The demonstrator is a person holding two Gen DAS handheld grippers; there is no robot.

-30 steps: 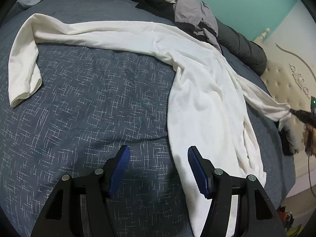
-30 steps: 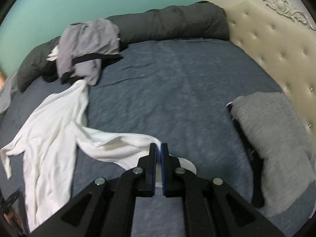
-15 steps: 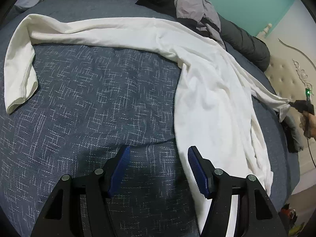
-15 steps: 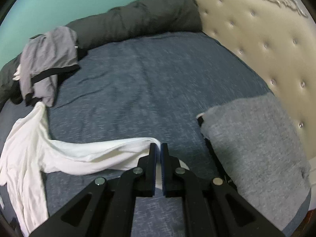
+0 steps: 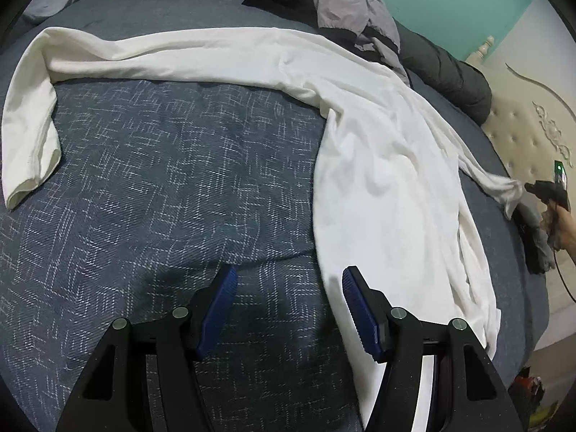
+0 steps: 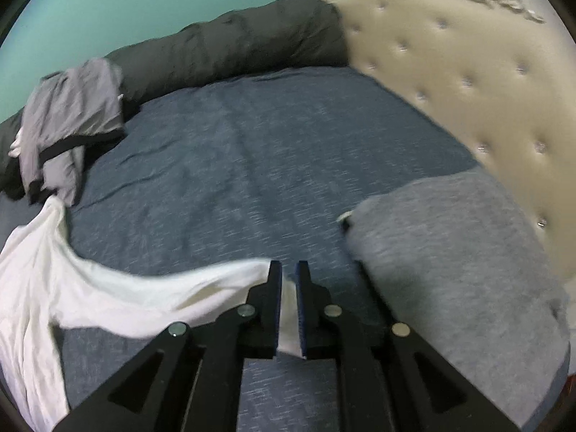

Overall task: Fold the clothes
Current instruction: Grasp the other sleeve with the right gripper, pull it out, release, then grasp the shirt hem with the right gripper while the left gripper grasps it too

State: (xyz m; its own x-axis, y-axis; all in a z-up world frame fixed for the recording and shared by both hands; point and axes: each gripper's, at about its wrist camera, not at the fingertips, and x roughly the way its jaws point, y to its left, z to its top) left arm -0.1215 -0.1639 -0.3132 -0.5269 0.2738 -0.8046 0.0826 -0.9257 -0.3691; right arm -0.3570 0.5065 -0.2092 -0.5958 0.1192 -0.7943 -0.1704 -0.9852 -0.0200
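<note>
- The white long-sleeved cotton top point(image 5: 378, 165) lay spread on the dark blue woven bedspread point(image 5: 162, 180), body running away from our left gripper point(image 5: 288, 309) toward the dark grey rolled duvet point(image 5: 442, 68).
- Long axis that mattered: the sleeve line. One sleeve stretched far left with its cuff folded back; the other ran right, out to our right gripper point(image 6: 288, 288).
- Right gripper's jaws were opening, sleeve cuff point(image 6: 288, 309) between them and apparently loose, not pinched.
- Right hand pointed steeply down, low over the bedspread, just beside the folded grey knit garment point(image 6: 450, 270) by the cream tufted headboard point(image 6: 468, 90).
- Left gripper sat released, empty, tilted down. The top's hem edge was just beside its right finger.
- Judgement: the left was nearer the hem and far sleeve, so the next fold likely started there.
</note>
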